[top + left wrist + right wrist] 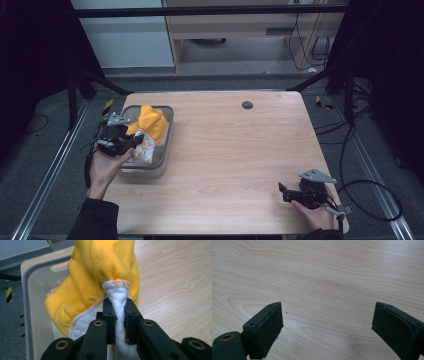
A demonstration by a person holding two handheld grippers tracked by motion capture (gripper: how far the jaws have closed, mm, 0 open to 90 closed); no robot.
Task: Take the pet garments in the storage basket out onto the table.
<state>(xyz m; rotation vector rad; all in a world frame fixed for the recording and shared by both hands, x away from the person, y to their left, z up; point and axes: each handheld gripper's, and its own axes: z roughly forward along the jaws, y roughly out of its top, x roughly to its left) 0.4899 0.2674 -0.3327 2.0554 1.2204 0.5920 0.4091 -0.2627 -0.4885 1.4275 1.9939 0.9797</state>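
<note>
Left hand-held gripper (117, 315): clamped tight on a white, orange-printed fold of the yellow cloth (105, 272), jaws pressed together with the fabric pinched between them.
Cloth from that gripper: it bulged straight ahead of and above the jaw tips, bunched rather than spread; most of it hung over the grey bin (31, 305).
Long axis: the pinched white strip ran along the gripper's own line, from between the jaws out to the yellow mass.
Bin: it lay beneath and ahead of the left gripper, at the surface's near-left corner in the high view, with the cloth heaped inside it.
Right hand-held gripper (292, 195): jaws spread wide, nothing between them, bare wood ahead of it.
Nearer hand: the left one, plainly; the right sat well apart from cloth and bin, so any second grip would likely mean a long reach across.
Surface (324, 277): pale wood grain with a dark round cap (247, 105) far ahead.
Room: dark curtains at both sides, cables on the grey floor, a light cabinet beyond.
</note>
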